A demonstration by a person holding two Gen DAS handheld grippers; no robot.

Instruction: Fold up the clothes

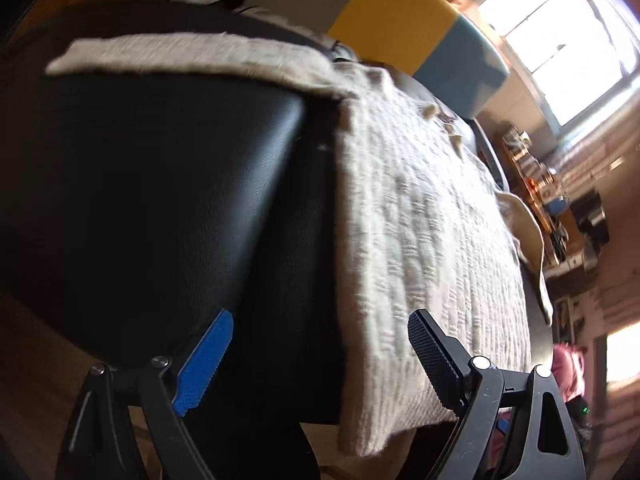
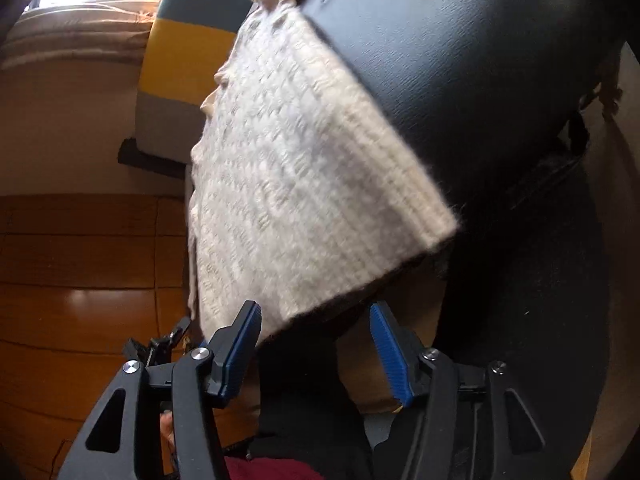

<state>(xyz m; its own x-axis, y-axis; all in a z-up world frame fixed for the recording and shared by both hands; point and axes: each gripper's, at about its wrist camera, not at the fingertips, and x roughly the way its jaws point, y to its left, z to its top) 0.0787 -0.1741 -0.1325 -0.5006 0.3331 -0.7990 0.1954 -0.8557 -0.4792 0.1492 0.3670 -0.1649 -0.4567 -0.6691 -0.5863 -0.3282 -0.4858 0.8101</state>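
A cream knitted garment [image 1: 420, 240] lies draped over a black padded surface [image 1: 140, 200], one strip folded across the far side and its near edge hanging over the front. In the left wrist view my left gripper [image 1: 320, 356] is open, its fingers apart just short of the garment's hanging edge, nothing between them. The right wrist view shows the same knit [image 2: 304, 184] hanging off the black cushion [image 2: 480, 80]. My right gripper [image 2: 316, 344] is open just below the garment's lower corner, with no cloth in it.
A yellow and blue-grey cushion [image 1: 404, 24] stands behind the black seat. A bright window [image 1: 560, 40] and cluttered shelves [image 1: 552, 208] lie to the right. Wooden floor [image 2: 80, 280] shows at the left in the right wrist view. A tan cloth [image 1: 532, 240] lies beyond the knit.
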